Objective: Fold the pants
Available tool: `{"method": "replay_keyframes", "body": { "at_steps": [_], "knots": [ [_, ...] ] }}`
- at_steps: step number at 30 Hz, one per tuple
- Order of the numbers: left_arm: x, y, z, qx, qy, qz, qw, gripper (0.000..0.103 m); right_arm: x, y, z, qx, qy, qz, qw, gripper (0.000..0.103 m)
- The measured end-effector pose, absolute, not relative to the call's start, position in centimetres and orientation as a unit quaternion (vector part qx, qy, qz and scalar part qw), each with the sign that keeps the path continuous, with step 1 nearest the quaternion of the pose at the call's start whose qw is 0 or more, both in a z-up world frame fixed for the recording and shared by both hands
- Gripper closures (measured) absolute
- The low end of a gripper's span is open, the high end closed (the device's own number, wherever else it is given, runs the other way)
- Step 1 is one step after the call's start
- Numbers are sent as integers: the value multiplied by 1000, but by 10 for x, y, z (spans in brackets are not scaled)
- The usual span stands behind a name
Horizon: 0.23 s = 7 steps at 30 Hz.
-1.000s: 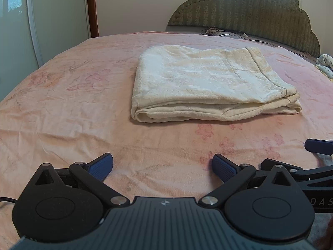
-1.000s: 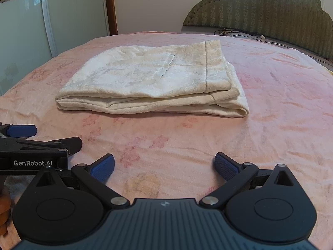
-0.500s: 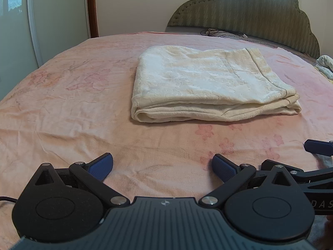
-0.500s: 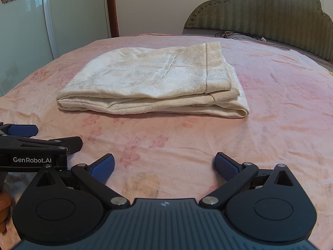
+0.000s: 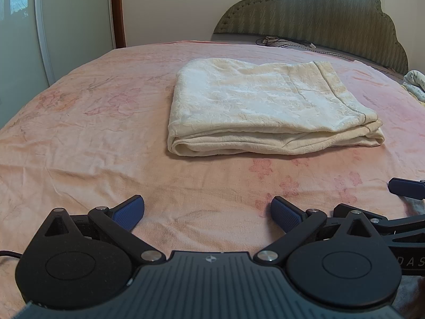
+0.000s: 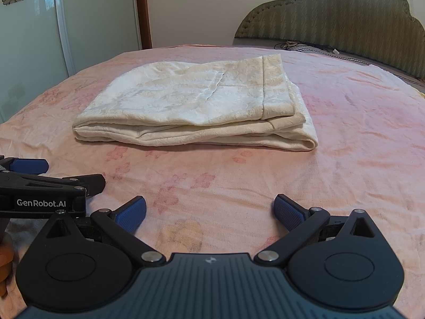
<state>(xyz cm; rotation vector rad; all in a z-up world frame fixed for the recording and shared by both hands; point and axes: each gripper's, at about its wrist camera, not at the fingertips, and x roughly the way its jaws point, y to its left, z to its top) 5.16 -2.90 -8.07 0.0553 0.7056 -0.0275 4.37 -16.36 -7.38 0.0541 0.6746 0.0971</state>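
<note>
**Cream pants folded, both grippers clear**

Cream, embossed fabric: the pants [image 5: 265,111] lie folded into a flat rectangle of several layers on the pink floral sheet [image 5: 79,138]. They sit around the middle of the bed, closer to the headboard [image 5: 318,18] than to the near edge. Seen from the left wrist, a rounded fold runs along the left side and the hemmed band lies toward the right. In the right wrist view the same band crosses the top layer near its right end, with a fold bulging below it at the near right corner.

Left gripper [image 5: 207,212]: jaws spread wide, nothing between the blue pads [image 5: 130,210]. It sits low over the sheet near the bed's near edge, well apart from the pants.

Right gripper [image 6: 209,212]: jaws likewise spread, empty, low over the sheet, also well short of the pants.

The two grippers are just beside each other; each shows at the edge of the other's view. A bit of a hand [image 6: 5,260] shows at the left edge of the right wrist view.

Behind the bed: cream wall, a wooden door frame [image 5: 118,10], a pale wardrobe door [image 5: 74,26] with flower decals. A cable [image 5: 287,43] lies by the headboard.
</note>
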Motion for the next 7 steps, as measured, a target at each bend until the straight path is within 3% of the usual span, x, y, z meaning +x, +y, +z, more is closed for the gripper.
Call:
{"method": "replay_keyframes", "body": {
  "at_steps": [7],
  "knots": [
    [52,-29,-81,27,346,-14,938,0,44,-163,-74,26,331,48,942,0]
  ]
}}
